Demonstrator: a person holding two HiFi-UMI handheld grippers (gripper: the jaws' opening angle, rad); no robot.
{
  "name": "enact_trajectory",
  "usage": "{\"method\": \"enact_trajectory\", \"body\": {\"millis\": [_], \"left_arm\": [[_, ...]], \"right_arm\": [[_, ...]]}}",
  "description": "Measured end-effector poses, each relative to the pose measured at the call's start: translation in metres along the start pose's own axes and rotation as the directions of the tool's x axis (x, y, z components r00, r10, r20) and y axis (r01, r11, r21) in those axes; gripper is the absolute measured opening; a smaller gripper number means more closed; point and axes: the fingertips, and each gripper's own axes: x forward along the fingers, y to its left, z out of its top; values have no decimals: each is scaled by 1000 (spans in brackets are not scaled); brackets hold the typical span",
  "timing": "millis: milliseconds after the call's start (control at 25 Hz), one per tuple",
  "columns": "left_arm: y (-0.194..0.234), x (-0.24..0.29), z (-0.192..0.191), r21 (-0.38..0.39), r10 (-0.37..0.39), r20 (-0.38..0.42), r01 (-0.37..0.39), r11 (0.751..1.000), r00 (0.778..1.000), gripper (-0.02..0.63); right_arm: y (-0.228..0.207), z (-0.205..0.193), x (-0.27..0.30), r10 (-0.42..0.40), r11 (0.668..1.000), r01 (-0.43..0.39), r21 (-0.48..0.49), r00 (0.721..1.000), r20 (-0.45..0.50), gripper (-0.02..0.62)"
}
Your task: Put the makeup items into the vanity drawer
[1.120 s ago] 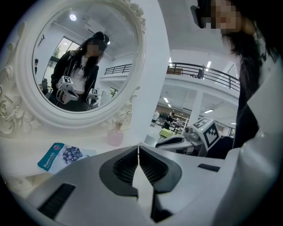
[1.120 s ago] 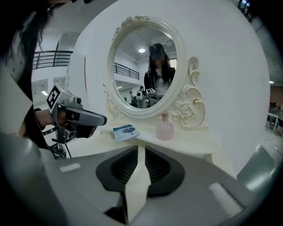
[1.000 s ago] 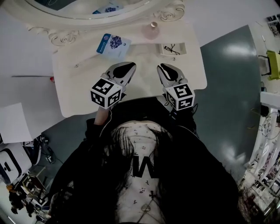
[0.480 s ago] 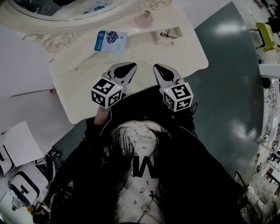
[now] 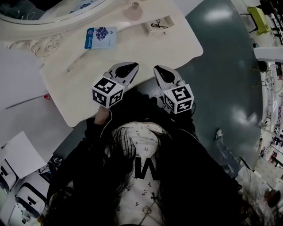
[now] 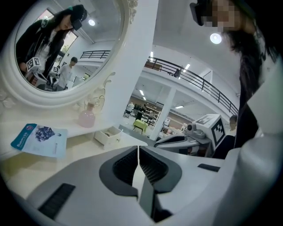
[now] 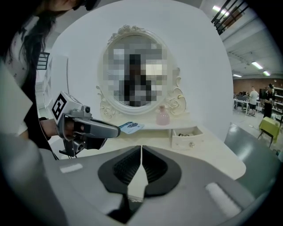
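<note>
1. Grey jaws on the left gripper (image 5: 126, 69) are pressing together, and nothing is sitting between them. It is pointing at the table from just in front of the person's chest.
2. The right gripper (image 5: 161, 73) is doing the same beside it. Its jaws are meeting at the tips and carrying nothing. The two grippers are hanging side by side, a little apart, over the near edge.
3. The cream table (image 5: 146, 48) is lying just past them, and neither gripper is touching anything on it.
4. A thin stick (image 5: 77, 61) is lying on the table top, out to the left. I cannot tell what kind of makeup it is.
5. A blue packet (image 5: 101, 37) is lying flat farther back, also waiting on top.
6. The little drawer (image 7: 183, 140) is standing open at the back right. Something small and dark (image 5: 158, 23) is already lying inside it.
7. A pink bottle (image 5: 134, 11) is standing just beside the drawer, in front of the mirror (image 6: 88, 48).
8. So I am guessing the job is only starting: three things are still waiting to go in.
</note>
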Motion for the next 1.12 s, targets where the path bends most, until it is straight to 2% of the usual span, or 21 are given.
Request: {"method": "enact_trajectory", "body": {"millis": [200,400,760,1120], "left_arm": [[-8,5,-2,3,8,-3,-8,1000,1000,0],[-35,2,-12,11,33,-19,-33,999,999,0],[-110,-10,-36,31,112,10,-112,993,994,0],[-189,-33,-82,21,180,37,-181,983,983,0]], "right_arm": [[2,-8,-11,9,1000,-9,-12,1000,0,18],[1,-20,-34,23,1000,-23,-16,1000,3,18],[18,-43,-97,109,992,-106,-71,993,41,17],[46,-84,-164,180,978,-174,-113,983,46,17]]}}
